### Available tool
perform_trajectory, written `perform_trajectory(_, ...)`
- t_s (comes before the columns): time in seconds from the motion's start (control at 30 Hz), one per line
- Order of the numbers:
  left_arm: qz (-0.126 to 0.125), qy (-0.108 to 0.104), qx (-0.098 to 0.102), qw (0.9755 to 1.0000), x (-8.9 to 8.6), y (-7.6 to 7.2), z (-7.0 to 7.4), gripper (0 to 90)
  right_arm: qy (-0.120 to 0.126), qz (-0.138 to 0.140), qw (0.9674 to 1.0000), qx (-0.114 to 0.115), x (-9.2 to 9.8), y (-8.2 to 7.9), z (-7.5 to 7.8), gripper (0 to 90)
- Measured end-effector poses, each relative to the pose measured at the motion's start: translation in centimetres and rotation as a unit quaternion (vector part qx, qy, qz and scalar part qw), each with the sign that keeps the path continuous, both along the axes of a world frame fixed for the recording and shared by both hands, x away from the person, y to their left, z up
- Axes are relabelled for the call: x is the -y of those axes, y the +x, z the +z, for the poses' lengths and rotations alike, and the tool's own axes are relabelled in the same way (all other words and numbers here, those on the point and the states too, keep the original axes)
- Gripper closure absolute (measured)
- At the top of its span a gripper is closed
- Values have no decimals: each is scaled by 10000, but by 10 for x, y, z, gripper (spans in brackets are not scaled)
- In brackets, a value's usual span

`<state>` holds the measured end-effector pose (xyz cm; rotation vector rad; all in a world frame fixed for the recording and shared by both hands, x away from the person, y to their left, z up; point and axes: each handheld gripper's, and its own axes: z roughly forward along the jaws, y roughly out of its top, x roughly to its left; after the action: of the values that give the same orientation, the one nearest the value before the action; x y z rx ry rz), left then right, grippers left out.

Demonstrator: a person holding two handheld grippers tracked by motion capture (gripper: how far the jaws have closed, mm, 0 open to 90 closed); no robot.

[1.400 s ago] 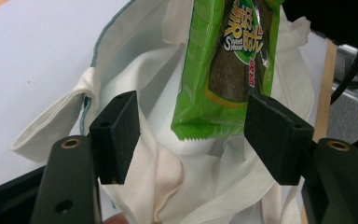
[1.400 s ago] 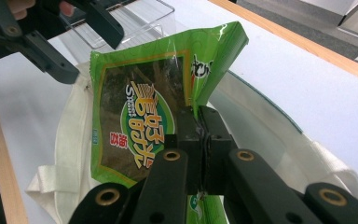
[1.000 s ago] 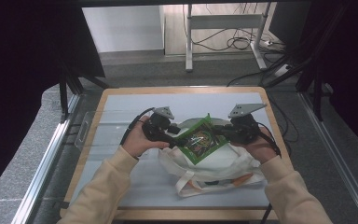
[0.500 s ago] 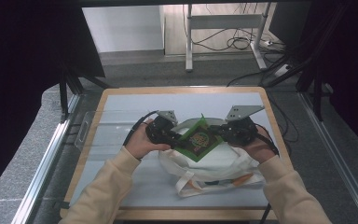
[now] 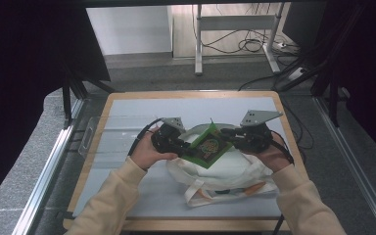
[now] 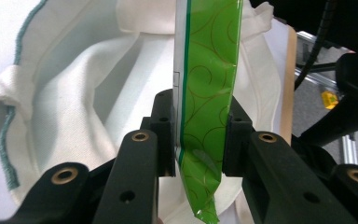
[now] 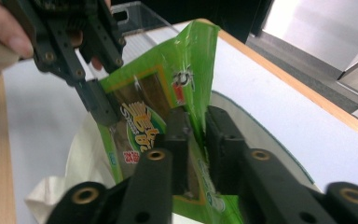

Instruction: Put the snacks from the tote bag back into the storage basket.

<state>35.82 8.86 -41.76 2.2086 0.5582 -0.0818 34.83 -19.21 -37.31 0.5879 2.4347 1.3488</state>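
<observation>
- The pale grey surface (image 5: 127, 122) with its wooden edge carries a white cloth tote bag (image 5: 225, 176), its mouth open toward the far side.
- A green foil snack packet (image 5: 206, 146) hangs tilted above the bag's mouth, between the two tools.
- The left tongs (image 5: 185, 147) have just been closing and now clamp the packet's edge, seen squeezed between both pads in the left gripper view (image 6: 200, 135).
- The right tongs (image 5: 227, 133) have just been opening; the packet's other edge (image 7: 193, 93) sits in their narrow gap, and I cannot tell whether they grip it.
</observation>
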Motion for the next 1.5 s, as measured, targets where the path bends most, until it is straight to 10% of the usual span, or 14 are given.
perform_trajectory(0.7, 321, -603, 179, 9975, -20, -14, -2, 721, 876, -856, 9921, -271, 25, -20, -9, 410)
perform_trajectory(1.5, 572, -936, 352, 9933, -25, -29, -7, 721, 904, -886, 9886, -809, 18, -27, -46, 349)
